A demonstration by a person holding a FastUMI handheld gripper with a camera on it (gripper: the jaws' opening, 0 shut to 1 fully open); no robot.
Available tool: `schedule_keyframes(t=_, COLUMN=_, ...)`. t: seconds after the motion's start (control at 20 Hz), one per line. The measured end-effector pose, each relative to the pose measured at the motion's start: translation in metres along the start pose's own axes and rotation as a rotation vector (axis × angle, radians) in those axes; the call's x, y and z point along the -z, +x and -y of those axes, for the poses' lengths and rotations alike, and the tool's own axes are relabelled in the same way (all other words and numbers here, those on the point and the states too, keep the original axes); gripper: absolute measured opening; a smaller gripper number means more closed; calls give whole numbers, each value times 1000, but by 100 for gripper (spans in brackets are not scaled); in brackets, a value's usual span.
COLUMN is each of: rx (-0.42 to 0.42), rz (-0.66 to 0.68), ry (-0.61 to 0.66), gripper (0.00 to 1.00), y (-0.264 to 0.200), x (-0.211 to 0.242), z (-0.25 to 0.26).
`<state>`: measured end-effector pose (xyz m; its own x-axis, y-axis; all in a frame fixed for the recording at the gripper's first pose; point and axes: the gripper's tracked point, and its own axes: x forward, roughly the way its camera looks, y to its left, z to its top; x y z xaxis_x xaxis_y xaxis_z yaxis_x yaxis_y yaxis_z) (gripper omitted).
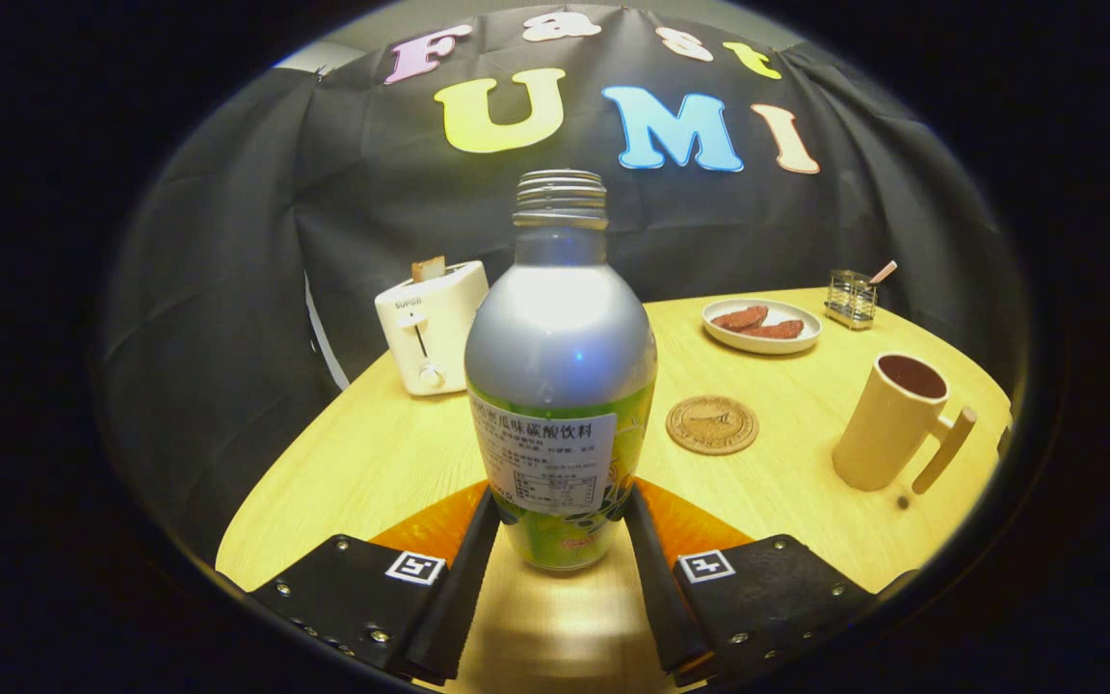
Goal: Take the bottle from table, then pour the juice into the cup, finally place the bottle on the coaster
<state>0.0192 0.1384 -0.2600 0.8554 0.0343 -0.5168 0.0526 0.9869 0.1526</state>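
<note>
Gripping the bottle [560,386] low on its body, my gripper [560,540] had one finger pressed on each side of it, at the lower part of the label. Bottle stood upright between the fingers, cap off, bare threaded neck at the top, silver upper half and green lower half. Its base looked to be on or just above the wooden table [372,463] (couldn't tell if it was actually lifted). Round coaster [712,424] lay flat on the table, beyond the fingers and just right of the bottle, apart from it. Cup [892,424] with a wooden handle stood further right, upright, dark inside, handle pointing right. Far right sat a plate [762,326] with reddish pieces on it, and a small wire holder [851,299] beside that. White toaster [430,328] stood far left, a slice sticking out of its slot.
</note>
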Motion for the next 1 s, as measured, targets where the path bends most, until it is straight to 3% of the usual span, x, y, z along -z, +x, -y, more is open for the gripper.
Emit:
schedule_keyframes(t=0.4, rx=-24, rz=38, ry=107, gripper=73, y=-7, x=-36, z=8)
schedule_keyframes(t=1.0, rx=-35, rz=51, ry=367, gripper=73, y=-20, x=-47, z=59)
